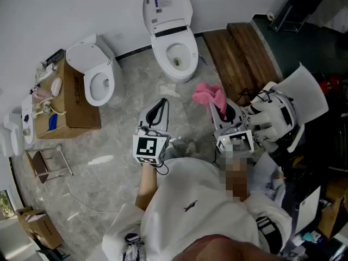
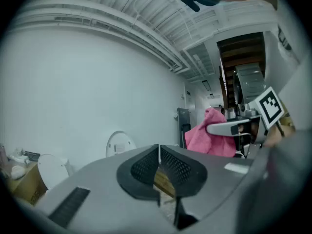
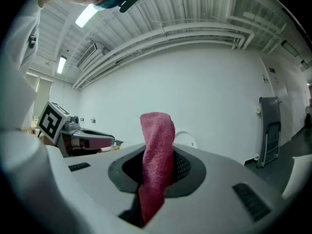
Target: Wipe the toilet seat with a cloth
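1. At the far left of the head view a cardboard box (image 1: pixel 73 105) stood against the white wall. The bits on top of it were too small to tell.
2. Just beside the box, a small white toilet (image 1: pixel 99 76) had its lid raised and its bowl uncovered.
3. The left gripper (image 1: pixel 162 102) was held over the grey marble floor (image 1: pixel 109 145), with its marker cube on the end nearer the person. In the left gripper view this gripper (image 2: pixel 159 150) had its two dark ribbed pads pressed together, with nothing between them.
4. Beyond it, a larger white toilet (image 1: pixel 175 74) stood against the wall. Its lid (image 1: pixel 166 7) was tipped up and the toilet seat (image 1: pixel 161 56) lay down around the bowl. Nothing touched the seat.
5. The pink cloth (image 1: pixel 208 94) was held above the floor, between the larger toilet and the person and apart from the seat. It also showed in the left gripper view as a pink bundle (image 2: pixel 209 135) off to the right.
6. The right gripper (image 1: pixel 218 106) was clamped on the cloth. In the right gripper view its jaws (image 3: pixel 158 167) pinched a strip of the cloth (image 3: pixel 157 145), and the free end stood up above the pads.
7. Dark wooden boards (image 1: pixel 244 58) lay on the floor to the right of the larger toilet.
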